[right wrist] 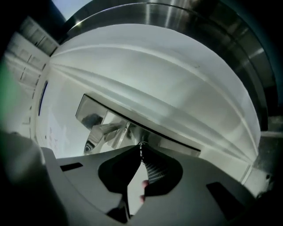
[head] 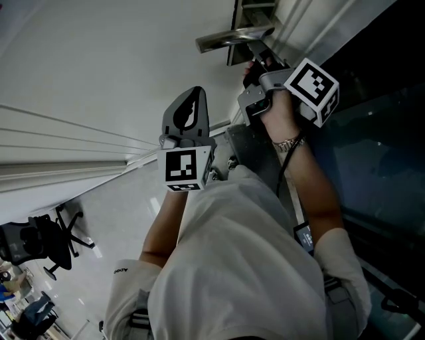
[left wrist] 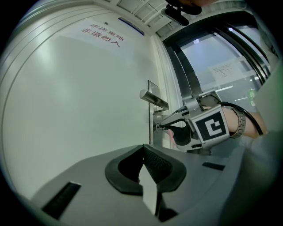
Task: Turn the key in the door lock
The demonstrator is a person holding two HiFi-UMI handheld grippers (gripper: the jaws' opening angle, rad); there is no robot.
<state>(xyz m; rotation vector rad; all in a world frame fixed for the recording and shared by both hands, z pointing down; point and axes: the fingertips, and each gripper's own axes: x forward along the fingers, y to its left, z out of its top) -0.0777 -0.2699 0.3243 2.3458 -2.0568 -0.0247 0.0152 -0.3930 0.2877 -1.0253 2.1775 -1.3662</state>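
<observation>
The white door carries a metal lever handle on a steel lock plate. The key sits in the lock below the handle, and only its small metal head shows. My right gripper is shut on that key and rolled onto its side, its tip against the lock plate. The left gripper view shows it from the side as my right gripper, and the head view shows my right gripper under the handle. My left gripper is shut on nothing, level, a short way back from the door.
Dark glass panels in a metal frame stand right of the door. Red lettering is printed high on the door, with a door closer above. An office chair stands on the floor far behind.
</observation>
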